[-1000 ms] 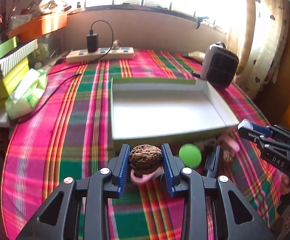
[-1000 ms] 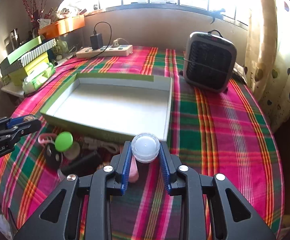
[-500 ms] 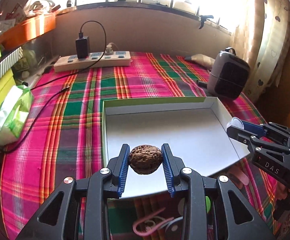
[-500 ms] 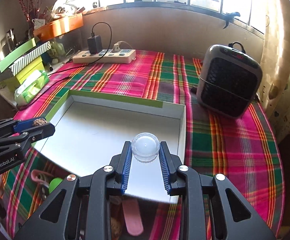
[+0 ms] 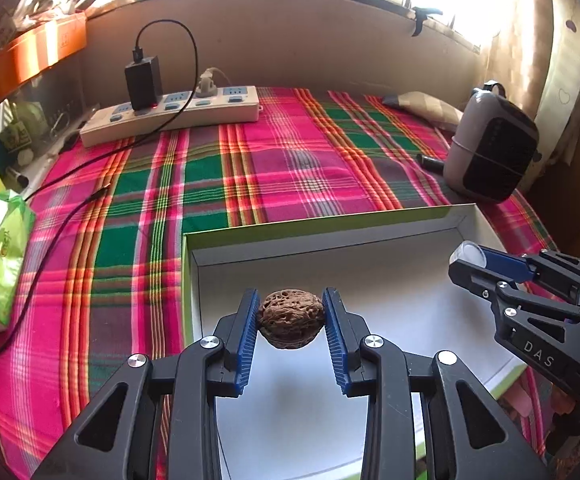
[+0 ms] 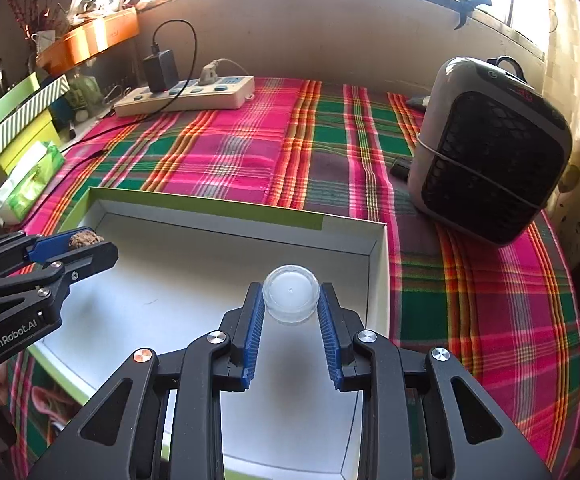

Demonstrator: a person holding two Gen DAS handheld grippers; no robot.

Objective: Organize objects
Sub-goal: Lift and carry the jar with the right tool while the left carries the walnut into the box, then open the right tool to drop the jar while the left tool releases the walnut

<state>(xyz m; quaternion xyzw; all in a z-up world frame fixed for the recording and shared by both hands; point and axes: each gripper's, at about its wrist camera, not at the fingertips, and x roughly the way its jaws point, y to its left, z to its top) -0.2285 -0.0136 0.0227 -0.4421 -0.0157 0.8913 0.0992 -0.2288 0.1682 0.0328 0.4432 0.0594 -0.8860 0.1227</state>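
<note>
A heater [image 6: 490, 160] stands at 2 o'clock beyond the tray [image 6: 378, 276], a power strip [image 6: 186, 96] at 11 on the plaid worktop [image 6: 250, 152]. Over the tray, the left gripper [image 5: 291, 316] pinches a walnut [image 5: 291, 317], the right gripper [image 6: 290, 304] a clear lid [image 6: 290, 298]. Only the right view shows stacked boxes [image 6: 22, 120].

At your four o'clock, the right gripper [image 5: 466, 258] reads "DAS" in white on its black body. At your nine o'clock, the left gripper [image 6: 84, 240] reads "GenRobot.AI" along its side.
</note>
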